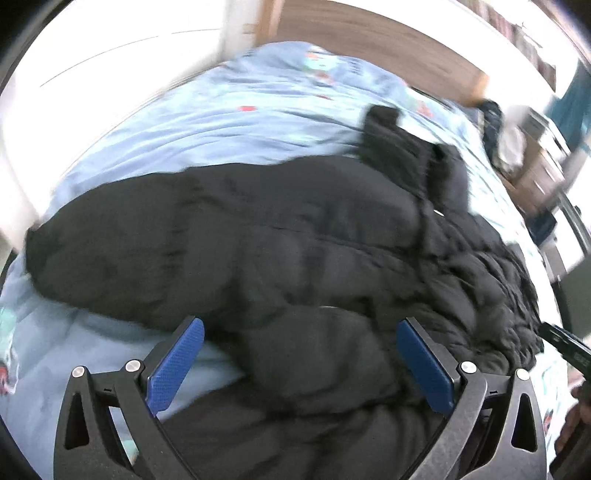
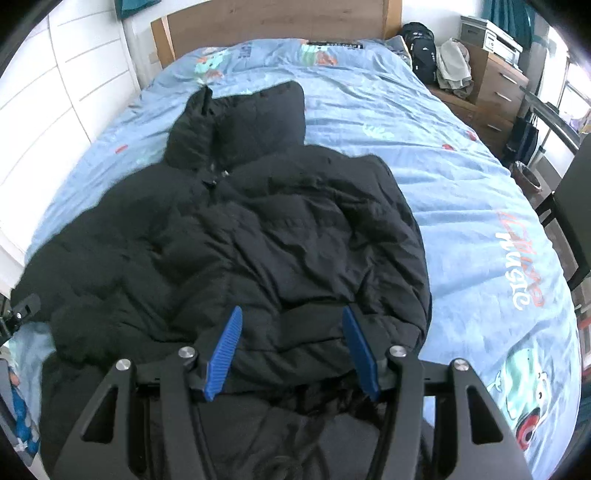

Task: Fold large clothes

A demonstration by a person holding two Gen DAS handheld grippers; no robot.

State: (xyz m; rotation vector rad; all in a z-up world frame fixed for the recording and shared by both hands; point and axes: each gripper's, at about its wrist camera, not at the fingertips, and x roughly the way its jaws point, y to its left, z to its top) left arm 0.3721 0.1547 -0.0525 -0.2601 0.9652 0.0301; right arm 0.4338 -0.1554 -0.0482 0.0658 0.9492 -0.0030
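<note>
Black puffer jacket [image 2: 236, 236] lies spread on bed [image 2: 461, 192], hood toward wooden headboard [image 2: 280, 26], on light blue cartoon duvet. Left hand-held gripper [image 1: 300, 354] over jacket's near edge, blue pads wide apart, nothing held. Right hand-held gripper [image 2: 291, 347] above jacket hem, jaws spread wide, empty. Backpack [image 2: 419, 51] and drawers [image 2: 498, 85] beside bed, far right. Left view blurred.

open bedspread [image 2: 461, 177] right of jacket [image 2: 258, 221]
</note>
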